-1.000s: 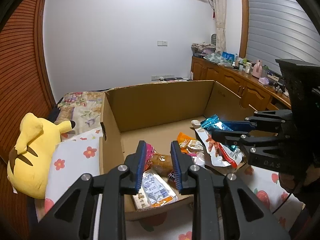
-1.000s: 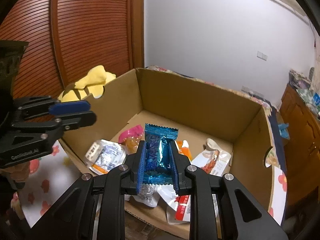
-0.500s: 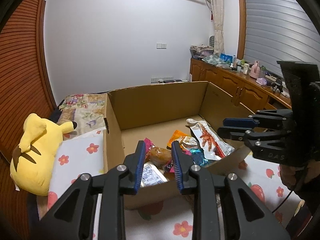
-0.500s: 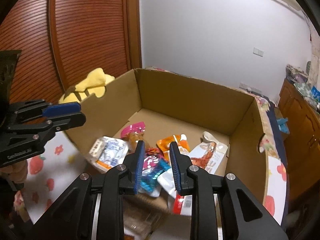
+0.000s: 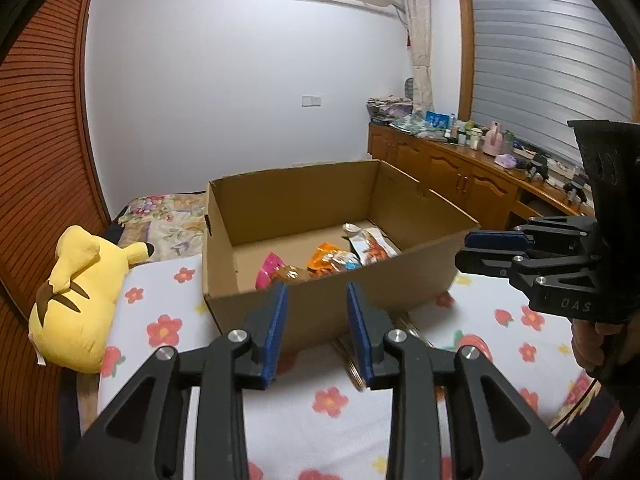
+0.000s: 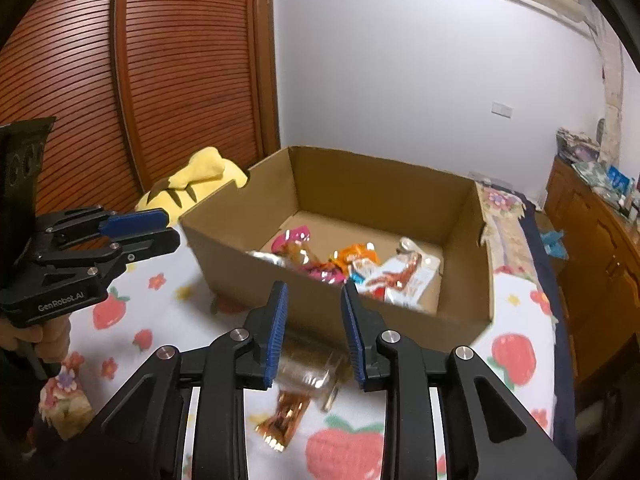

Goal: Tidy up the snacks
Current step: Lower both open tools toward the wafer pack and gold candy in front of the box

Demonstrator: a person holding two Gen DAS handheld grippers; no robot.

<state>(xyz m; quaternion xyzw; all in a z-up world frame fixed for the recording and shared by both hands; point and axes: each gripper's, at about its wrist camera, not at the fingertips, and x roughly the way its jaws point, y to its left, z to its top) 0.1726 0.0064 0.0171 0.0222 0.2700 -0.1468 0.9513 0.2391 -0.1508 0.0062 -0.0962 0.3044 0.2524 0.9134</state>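
An open cardboard box point(image 5: 328, 308) point(image 6: 320, 308) stands on the flowered bed sheet. It holds several snack packets: a pink one point(image 5: 269, 271) point(image 6: 296, 236), an orange one point(image 5: 330, 256) point(image 6: 356, 256) and a white-and-red one point(image 5: 370, 246) point(image 6: 404, 276). My left gripper point(image 5: 316, 320) is open and empty, in front of the box's near wall. My right gripper point(image 6: 312, 320) is open and empty, above a copper-coloured packet point(image 6: 286, 416) that lies on the sheet in front of the box. Each gripper also shows in the other's view: the right point(image 5: 492, 250), the left point(image 6: 140, 230).
A yellow plush toy point(image 5: 76, 292) point(image 6: 192, 184) lies left of the box. A wooden slatted wardrobe point(image 5: 36, 152) stands on the left. A wooden sideboard point(image 5: 460, 176) with clutter runs along the right wall. The strawberry-and-flower sheet point(image 5: 320, 408) spreads in front of the box.
My right gripper has let go of the blue packet into the box. Both grippers have pulled back from over the box to in front of its near wall.
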